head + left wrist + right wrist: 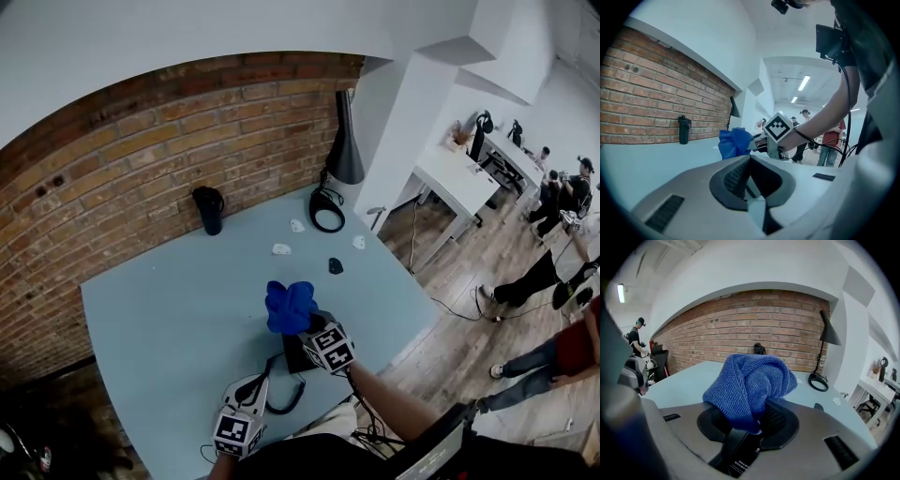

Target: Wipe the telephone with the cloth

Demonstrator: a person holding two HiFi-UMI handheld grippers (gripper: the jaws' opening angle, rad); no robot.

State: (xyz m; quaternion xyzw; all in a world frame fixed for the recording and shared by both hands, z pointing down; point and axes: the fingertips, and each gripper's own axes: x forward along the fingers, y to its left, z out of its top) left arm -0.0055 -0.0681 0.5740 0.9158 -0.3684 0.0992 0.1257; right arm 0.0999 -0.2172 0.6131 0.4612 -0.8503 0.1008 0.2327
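Observation:
A bunched blue cloth (289, 306) sticks up from my right gripper (300, 324), which is shut on it above the near middle of the pale blue table (159, 319). In the right gripper view the cloth (749, 383) fills the space between the jaws of the right gripper (753, 414) and hides the fingertips. A black telephone (294, 355) lies just under that gripper, with its dark cord (284, 401) looping toward me. My left gripper (267, 374) sits at the near edge left of the phone. Seen from the left gripper (750, 161), its jaws meet with nothing between them.
A black bottle (209, 210) stands by the brick wall (141, 159). A black lamp (343, 141) with a ring base (327, 210) is at the far right corner. Small white bits (281, 249) and a dark one (336, 266) lie mid-table. White desks (459, 178) and people are at right.

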